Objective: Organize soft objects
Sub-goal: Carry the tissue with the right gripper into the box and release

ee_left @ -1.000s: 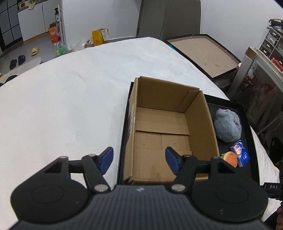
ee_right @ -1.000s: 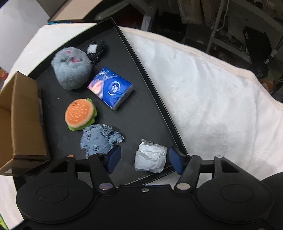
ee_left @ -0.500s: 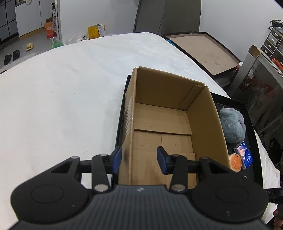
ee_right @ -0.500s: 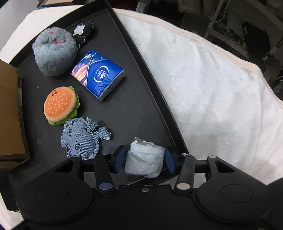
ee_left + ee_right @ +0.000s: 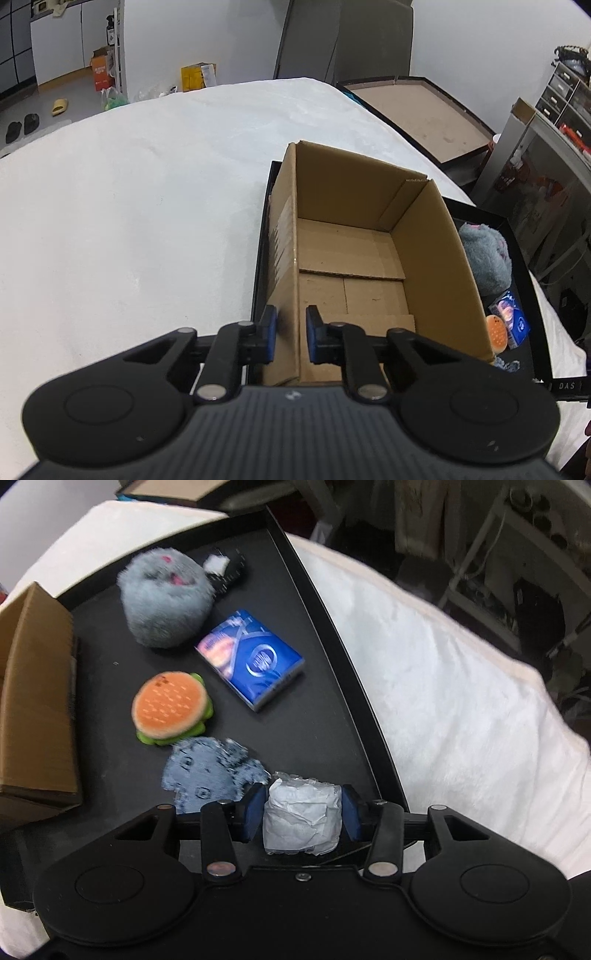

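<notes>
While the cardboard box [image 5: 354, 254] holds nothing, its near wall pinched by the left gripper [image 5: 290, 334], the right gripper [image 5: 301, 812] clamps the white paper wad [image 5: 301, 819] above the black tray [image 5: 332, 672], leaving plush burger [image 5: 170, 707], grey plush [image 5: 166, 598], tissue pack [image 5: 251, 662] and denim scrap [image 5: 207, 775] unpacked.

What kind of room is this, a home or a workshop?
Probably a lived-in workspace or studio: slippers lie on the floor by white cabinets, and a drawer unit stands beside the cloth-covered table.
</notes>
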Demonstrator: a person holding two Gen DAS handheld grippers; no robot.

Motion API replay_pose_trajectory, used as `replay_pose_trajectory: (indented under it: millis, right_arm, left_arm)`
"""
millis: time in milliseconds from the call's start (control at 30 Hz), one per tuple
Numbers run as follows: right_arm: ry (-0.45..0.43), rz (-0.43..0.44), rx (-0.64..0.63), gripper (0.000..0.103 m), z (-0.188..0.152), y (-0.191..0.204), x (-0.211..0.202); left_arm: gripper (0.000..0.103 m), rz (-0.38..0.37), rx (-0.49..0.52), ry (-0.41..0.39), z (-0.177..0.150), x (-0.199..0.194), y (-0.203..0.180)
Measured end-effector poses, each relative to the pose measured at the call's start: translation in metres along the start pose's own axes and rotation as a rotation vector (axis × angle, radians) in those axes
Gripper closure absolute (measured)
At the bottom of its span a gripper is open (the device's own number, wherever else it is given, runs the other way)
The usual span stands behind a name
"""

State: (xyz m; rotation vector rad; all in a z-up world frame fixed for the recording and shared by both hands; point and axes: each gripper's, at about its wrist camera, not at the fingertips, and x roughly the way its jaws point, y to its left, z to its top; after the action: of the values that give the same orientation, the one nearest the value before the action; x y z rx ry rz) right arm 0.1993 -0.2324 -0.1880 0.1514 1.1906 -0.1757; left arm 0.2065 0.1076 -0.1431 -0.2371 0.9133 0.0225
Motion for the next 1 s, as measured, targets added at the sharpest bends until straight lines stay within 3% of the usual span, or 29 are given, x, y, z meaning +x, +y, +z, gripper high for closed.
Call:
replay_pose_trajectory:
  millis: [300, 1000]
  right_arm:
    - [-0.092, 0.033, -0.065, 0.06, -0.003, 0.022, -0.038]
    - [-0.259, 0.162, -0.178, 0.06, 0.008, 0.099, -0.115]
  left_arm:
    - [0.094, -0.044, 0.015, -0.023, -0.004, -0.013, 0.001]
    - [0.093, -0.099, 0.0, 0.009, -0.011, -0.015, 0.01]
